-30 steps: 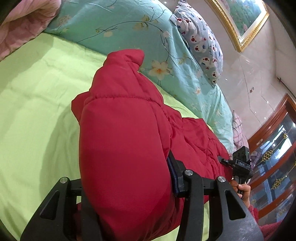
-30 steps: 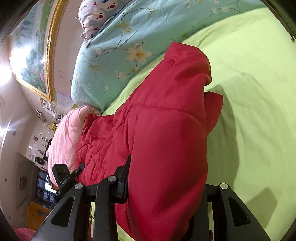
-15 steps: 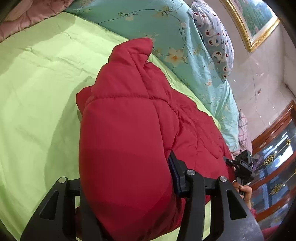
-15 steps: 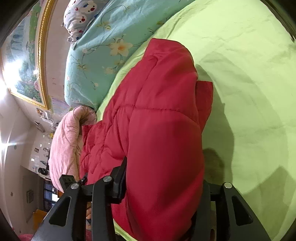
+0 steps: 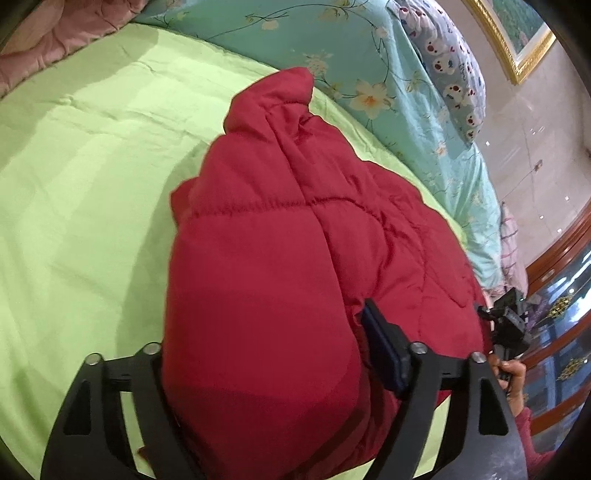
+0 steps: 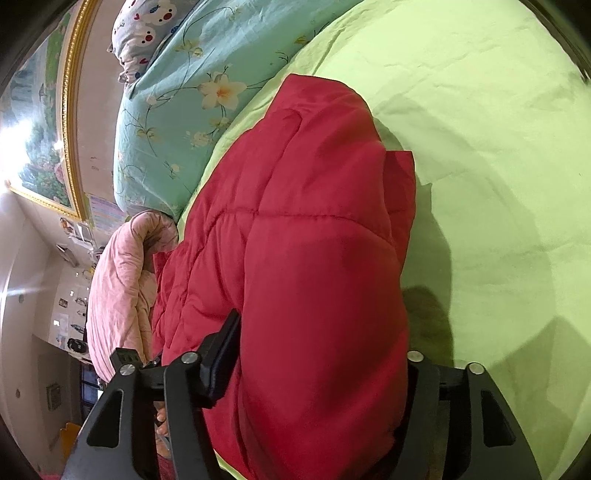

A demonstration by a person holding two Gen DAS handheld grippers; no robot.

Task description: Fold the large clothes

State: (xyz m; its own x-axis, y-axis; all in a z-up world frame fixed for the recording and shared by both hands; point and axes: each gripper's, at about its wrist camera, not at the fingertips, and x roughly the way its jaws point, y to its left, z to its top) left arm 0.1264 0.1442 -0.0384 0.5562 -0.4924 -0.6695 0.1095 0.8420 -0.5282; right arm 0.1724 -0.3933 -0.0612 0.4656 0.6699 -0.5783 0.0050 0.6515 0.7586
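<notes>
Both grippers, left [image 5: 273, 373] and right [image 6: 317, 369], are pinching thick folds of the red jacket [image 5: 295, 258], lying mid-bed [image 5: 74, 184] near the pillows. Puffy, soft, slick: gripping deep at the hem, not the shell.

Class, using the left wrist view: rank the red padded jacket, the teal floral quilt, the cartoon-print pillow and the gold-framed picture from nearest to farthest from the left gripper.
1. Red padded jacket, bulging between the left gripper fingers.
2. Teal floral quilt, beyond the jacket, along the green sheet's far edge.
3. Cartoon-print pillow, on the quilt, upper right.
4. Gold-framed picture, on the wall, top right corner.
</notes>
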